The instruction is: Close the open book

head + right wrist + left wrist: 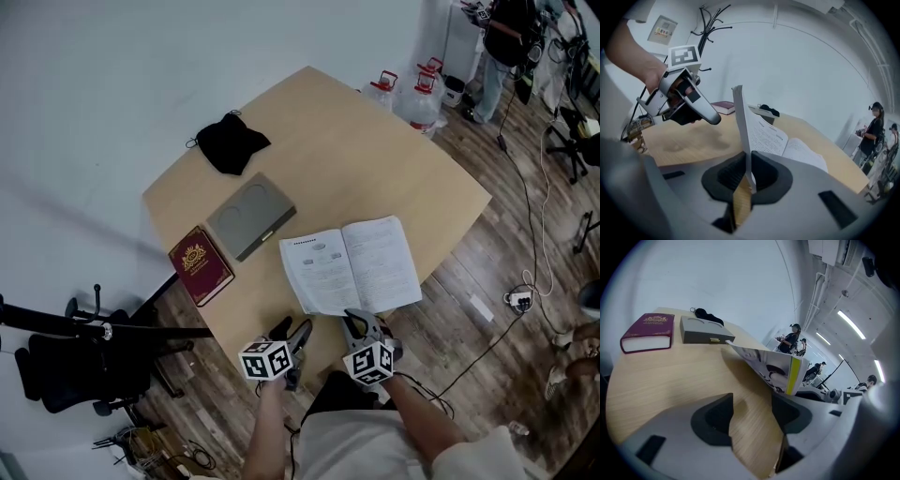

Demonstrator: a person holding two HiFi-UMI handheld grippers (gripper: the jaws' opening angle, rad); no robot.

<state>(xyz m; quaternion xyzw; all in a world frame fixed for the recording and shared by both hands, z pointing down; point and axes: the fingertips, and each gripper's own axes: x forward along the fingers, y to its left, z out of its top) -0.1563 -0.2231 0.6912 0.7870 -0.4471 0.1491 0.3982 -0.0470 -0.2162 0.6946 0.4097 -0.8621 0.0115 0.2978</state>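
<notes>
The open book (352, 265) lies with white printed pages up near the front edge of the wooden table (375, 159). My right gripper (362, 323) is at the book's near edge, shut on a thin lifted leaf of it. In the right gripper view that leaf stands upright between the pads of my right gripper (747, 171), and the rest of the book (783, 143) lies open behind it. My left gripper (292, 330) hovers just left of it, open and empty. In the left gripper view the left gripper (751, 406) frames bare table, with the raised printed cover of the book (776, 369) ahead.
A maroon book (201, 264), a grey flat case (251, 215) and a black pouch (230, 141) lie on the table's left part. Water bottles (412, 94) stand on the floor beyond the far edge. A black chair (84, 361) is at the left, and cables (525, 291) run at the right.
</notes>
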